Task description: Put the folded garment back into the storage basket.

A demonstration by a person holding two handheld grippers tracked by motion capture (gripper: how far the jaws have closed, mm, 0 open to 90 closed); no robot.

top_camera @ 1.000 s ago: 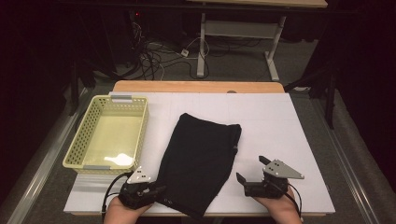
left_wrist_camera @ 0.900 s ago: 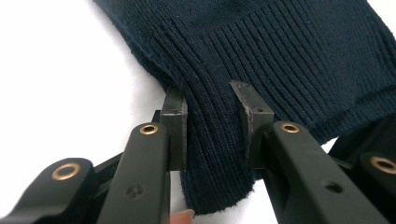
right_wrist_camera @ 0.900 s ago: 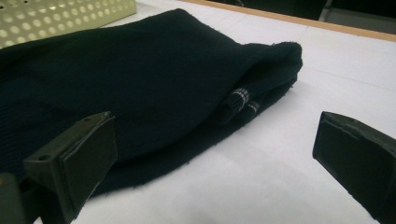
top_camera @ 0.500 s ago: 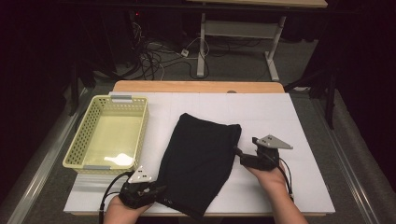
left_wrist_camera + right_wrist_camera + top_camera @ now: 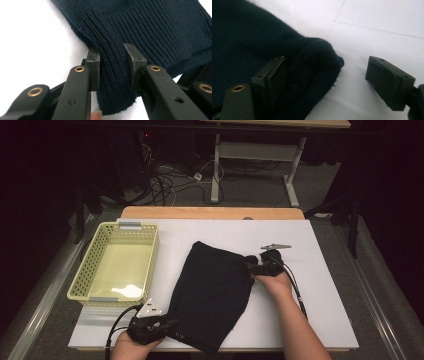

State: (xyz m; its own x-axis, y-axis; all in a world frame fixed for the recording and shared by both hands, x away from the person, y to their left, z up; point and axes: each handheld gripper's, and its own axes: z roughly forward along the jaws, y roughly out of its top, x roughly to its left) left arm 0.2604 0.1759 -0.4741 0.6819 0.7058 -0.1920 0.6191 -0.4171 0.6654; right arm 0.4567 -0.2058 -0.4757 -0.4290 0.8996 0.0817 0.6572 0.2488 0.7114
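A dark knit garment (image 5: 210, 285) lies flat in the middle of the white table (image 5: 325, 315). My left gripper (image 5: 169, 324) is at its near left corner. In the left gripper view the left gripper (image 5: 110, 51) is shut on a bunched fold of the ribbed hem (image 5: 150, 27). My right gripper (image 5: 251, 266) is at the garment's far right corner. In the right gripper view the right gripper (image 5: 326, 61) is open around that corner (image 5: 317, 57). One pad lies over the fabric, the other stands apart over bare table. Its jaws have just been closing partway, then opening slightly.
A pale yellow perforated basket (image 5: 80, 280) stands at the left of the table with nothing in it. Beyond the wooden far edge (image 5: 212, 212) the floor holds cables and a desk frame. Bare table lies to the right of the garment.
The right hand has moved from the near right part of the table forward and left to the garment's far right corner. The left gripper has kept its hold and place.
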